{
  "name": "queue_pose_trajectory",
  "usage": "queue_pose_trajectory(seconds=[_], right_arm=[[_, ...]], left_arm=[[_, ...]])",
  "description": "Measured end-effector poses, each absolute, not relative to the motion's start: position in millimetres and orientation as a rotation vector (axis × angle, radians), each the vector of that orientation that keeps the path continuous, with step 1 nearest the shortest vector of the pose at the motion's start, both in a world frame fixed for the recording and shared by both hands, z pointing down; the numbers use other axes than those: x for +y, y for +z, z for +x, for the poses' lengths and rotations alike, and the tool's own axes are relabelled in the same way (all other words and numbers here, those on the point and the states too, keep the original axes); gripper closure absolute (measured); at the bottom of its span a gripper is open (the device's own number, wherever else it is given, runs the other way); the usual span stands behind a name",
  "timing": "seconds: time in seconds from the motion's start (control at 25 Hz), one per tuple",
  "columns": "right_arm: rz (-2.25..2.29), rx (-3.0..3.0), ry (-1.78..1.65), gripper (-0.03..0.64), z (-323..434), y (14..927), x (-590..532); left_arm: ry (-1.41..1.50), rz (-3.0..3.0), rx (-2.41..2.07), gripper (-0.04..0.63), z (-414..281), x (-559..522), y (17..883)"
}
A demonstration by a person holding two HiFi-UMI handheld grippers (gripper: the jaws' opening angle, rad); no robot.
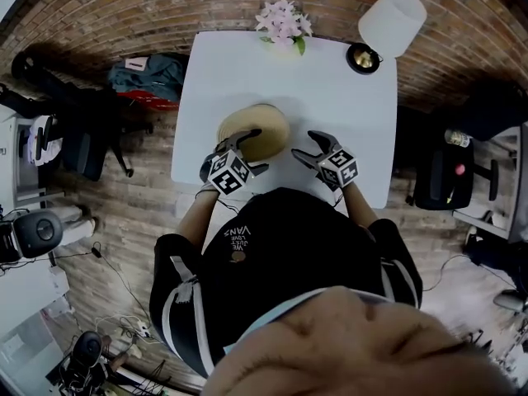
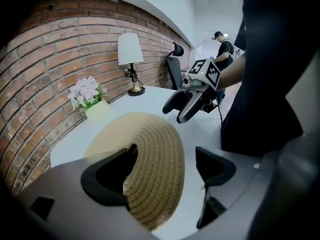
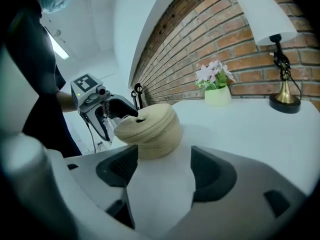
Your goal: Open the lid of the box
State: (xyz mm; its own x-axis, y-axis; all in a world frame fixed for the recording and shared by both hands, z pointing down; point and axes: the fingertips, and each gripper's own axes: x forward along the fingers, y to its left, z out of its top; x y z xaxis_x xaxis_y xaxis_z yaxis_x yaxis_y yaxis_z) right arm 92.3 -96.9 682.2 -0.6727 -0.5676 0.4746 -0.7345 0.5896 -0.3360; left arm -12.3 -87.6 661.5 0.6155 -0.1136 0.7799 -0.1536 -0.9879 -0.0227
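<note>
A round woven straw box (image 1: 256, 130) stands near the front of the white table (image 1: 247, 73). Its lid (image 3: 145, 121) sits askew and tilted on the box body (image 3: 160, 139). My left gripper (image 1: 254, 151) is at the box's near left side, open, with the lid's edge (image 2: 155, 149) between its jaws; the lid lies close against one pad while the other pad stands apart. From the right gripper view, one left fingertip (image 3: 127, 109) reaches over the lid's top. My right gripper (image 1: 312, 148) is open just right of the box, with only bare table between its jaws (image 3: 162, 171).
A pot of pink flowers (image 1: 283, 25) and a white-shaded lamp (image 1: 388, 23) stand at the table's far edge by the brick wall. An office chair (image 1: 441, 176) is to the right, bags (image 1: 148, 77) to the left. A person (image 2: 225, 49) stands far off.
</note>
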Motion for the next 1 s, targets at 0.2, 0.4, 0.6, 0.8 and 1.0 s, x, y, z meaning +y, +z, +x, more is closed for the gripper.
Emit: queue_pose_trajectory(seconds=[0.2, 0.4, 0.6, 0.8, 1.0], right_arm=[[0.941, -2.487, 0.617, 0.313, 84.1, 687.3, -107.4], [0.834, -2.476, 0.535, 0.308, 66.8, 694.7, -115.5], [0.748, -2.456, 0.491, 0.305, 54.6, 702.4, -114.7], [0.717, -2.475, 0.468, 0.305, 46.9, 704.6, -118.5], [0.67, -2.478, 0.459, 0.305, 37.3, 709.9, -121.6]], left_arm=[[1.48, 2.722, -0.225, 0.179, -7.1, -89.5, 674.0], [1.606, 2.675, -0.173, 0.179, -6.6, -88.3, 685.7], [1.68, 2.63, -0.122, 0.179, -7.6, -87.4, 695.0], [1.735, 2.623, -0.1, 0.179, -5.9, -89.8, 700.2], [1.806, 2.611, -0.101, 0.179, -8.6, -91.5, 713.4]])
